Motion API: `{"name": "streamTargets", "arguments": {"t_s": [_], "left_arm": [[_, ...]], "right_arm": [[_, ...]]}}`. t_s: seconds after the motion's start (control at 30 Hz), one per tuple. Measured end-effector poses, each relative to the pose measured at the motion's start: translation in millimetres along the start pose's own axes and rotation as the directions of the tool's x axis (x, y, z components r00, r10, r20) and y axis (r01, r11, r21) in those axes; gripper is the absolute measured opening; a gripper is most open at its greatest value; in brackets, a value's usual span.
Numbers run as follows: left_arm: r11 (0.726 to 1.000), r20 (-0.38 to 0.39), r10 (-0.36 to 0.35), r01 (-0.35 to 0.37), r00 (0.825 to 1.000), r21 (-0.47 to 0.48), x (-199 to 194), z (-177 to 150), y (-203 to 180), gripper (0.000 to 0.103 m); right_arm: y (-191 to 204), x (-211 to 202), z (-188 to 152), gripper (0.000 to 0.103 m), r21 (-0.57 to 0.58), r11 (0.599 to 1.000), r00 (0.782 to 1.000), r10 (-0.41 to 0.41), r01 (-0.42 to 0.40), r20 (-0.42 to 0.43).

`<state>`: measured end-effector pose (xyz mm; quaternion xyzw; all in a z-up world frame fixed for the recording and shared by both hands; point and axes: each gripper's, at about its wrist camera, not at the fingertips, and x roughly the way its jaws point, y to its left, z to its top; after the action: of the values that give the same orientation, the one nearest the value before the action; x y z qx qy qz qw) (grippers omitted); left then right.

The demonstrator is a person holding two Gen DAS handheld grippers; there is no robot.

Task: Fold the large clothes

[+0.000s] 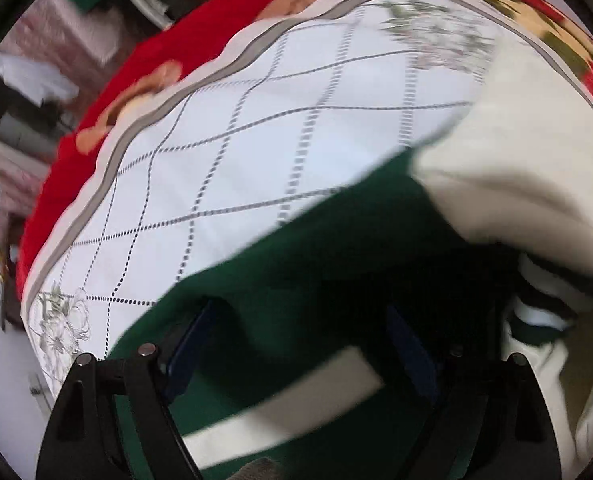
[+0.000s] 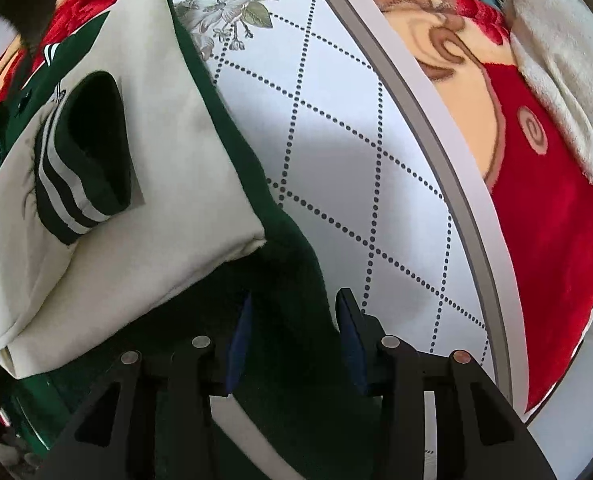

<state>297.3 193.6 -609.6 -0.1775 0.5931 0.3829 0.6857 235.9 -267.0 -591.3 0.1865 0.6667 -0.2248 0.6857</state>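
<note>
A dark green jacket (image 1: 336, 240) with cream sleeves (image 1: 516, 152) lies on a white quilted mat (image 1: 256, 120). In the left wrist view, green cloth with a cream stripe (image 1: 288, 400) fills the gap between the fingers of my left gripper (image 1: 296, 344), which holds it. In the right wrist view the jacket (image 2: 288, 280) lies with a cream sleeve (image 2: 148, 160) folded over it, its striped green cuff (image 2: 80, 184) on top. My right gripper (image 2: 292, 340) is shut on a fold of the green body.
The mat (image 2: 336, 160) has a grey border and dotted diamond lines, and rests on a red patterned blanket (image 2: 556, 240), also in the left wrist view (image 1: 196, 32). A grey-white fleece item (image 2: 556, 60) lies at the far right. Blurred furniture (image 1: 56, 60) stands beyond the bed.
</note>
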Motion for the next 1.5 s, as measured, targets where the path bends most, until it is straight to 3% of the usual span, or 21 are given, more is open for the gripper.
{"name": "streamTargets", "arguments": {"t_s": [0.07, 0.23, 0.3, 0.43, 0.47, 0.5, 0.7, 0.77, 0.87, 0.9, 0.93, 1.0, 1.13, 1.17, 1.2, 1.23, 1.3, 1.43, 1.5], "left_arm": [[1.0, -0.01, -0.002, 0.002, 1.0, 0.02, -7, 2, 4, 0.087], [0.982, 0.004, -0.173, 0.172, 0.985, 0.079, -52, -18, -10, 0.087], [0.974, -0.012, -0.198, 0.198, 0.98, 0.106, -50, -23, -33, 0.087], [0.984, -0.013, -0.127, 0.128, 0.992, 0.127, -19, -22, -70, 0.089], [0.986, -0.006, -0.119, 0.119, 0.993, 0.117, -12, -20, -70, 0.1], [0.988, 0.006, -0.114, 0.113, 0.993, 0.106, -7, -18, -66, 0.103], [0.984, -0.011, -0.157, 0.157, 0.988, 0.086, -1, -14, -41, 0.103], [0.984, -0.02, -0.148, 0.149, 0.989, 0.102, -8, -14, -38, 0.103], [0.979, -0.011, -0.152, 0.152, 0.988, 0.134, -33, -21, -29, 0.103], [0.977, -0.005, -0.16, 0.159, 0.987, 0.141, -43, -25, -23, 0.103], [0.976, 0.005, -0.164, 0.162, 0.986, 0.144, -51, -27, -19, 0.103], [0.977, 0.051, -0.168, 0.16, 0.984, 0.142, -69, -24, -14, 0.103], [0.981, 0.168, -0.157, 0.135, 0.973, 0.136, -87, -5, -15, 0.103], [0.983, 0.193, -0.151, 0.126, 0.97, 0.137, -89, 6, -25, 0.103], [0.983, 0.215, -0.152, 0.124, 0.965, 0.138, -90, 16, -32, 0.103], [0.982, 0.227, -0.151, 0.121, 0.962, 0.143, -92, 20, -32, 0.103], [0.982, 0.23, -0.137, 0.1, 0.964, 0.163, -82, 31, -46, 0.103], [0.981, 0.227, -0.109, 0.068, 0.968, 0.183, -65, 40, -59, 0.103], [0.976, 0.208, -0.088, 0.043, 0.974, 0.212, -49, 40, -68, 0.103]], "right_arm": [[-12, 0, -4, 0.044, 0.008, 1.0, 1.0, 0.012, -0.012, -0.014], [-11, -9, -20, 0.044, 0.007, 1.0, 1.0, 0.03, -0.03, -0.004], [-10, -11, -23, 0.044, 0.001, 1.0, 1.0, 0.028, -0.028, 0.002], [-9, -9, -42, 0.044, 0.01, 1.0, 1.0, 0.001, -0.001, -0.003], [-10, -8, -44, 0.044, 0.018, 1.0, 1.0, -0.004, 0.005, -0.004], [-4, -4, -43, 0.044, 0.021, 1.0, 1.0, -0.011, 0.011, -0.006], [-10, -26, -45, 0.044, 0.012, 0.999, 0.999, -0.034, 0.034, 0.043], [-9, -47, -39, 0.044, 0.017, 1.0, 0.995, 0.011, -0.012, 0.098], [4, -70, -17, 0.044, 0.038, 0.983, 0.972, 0.171, -0.179, 0.161], [10, -71, -12, 0.046, 0.044, 0.972, 0.96, 0.222, -0.232, 0.173], [16, -69, -5, 0.057, 0.041, 0.955, 0.942, 0.284, -0.295, 0.177], [34, -62, 13, 0.064, 0.048, 0.921, 0.914, 0.377, -0.388, 0.153], [68, -16, 45, 0.064, 0.078, 0.869, 0.872, 0.488, -0.489, 0.03], [77, -4, 50, 0.063, 0.077, 0.868, 0.87, 0.493, -0.491, -0.018], [82, -4, 52, 0.051, 0.063, 0.876, 0.877, 0.481, -0.479, -0.021], [79, 0, 57, 0.024, 0.047, 0.875, 0.876, 0.483, -0.482, -0.011], [74, -8, 62, 0.008, 0.003, 0.88, 0.88, 0.474, -0.474, 0.016], [50, -51, 63, 0.007, -0.007, 0.903, 0.893, 0.425, -0.429, 0.148], [46, -57, 68, 0.007, -0.006, 0.93, 0.916, 0.363, -0.367, 0.168]]}}
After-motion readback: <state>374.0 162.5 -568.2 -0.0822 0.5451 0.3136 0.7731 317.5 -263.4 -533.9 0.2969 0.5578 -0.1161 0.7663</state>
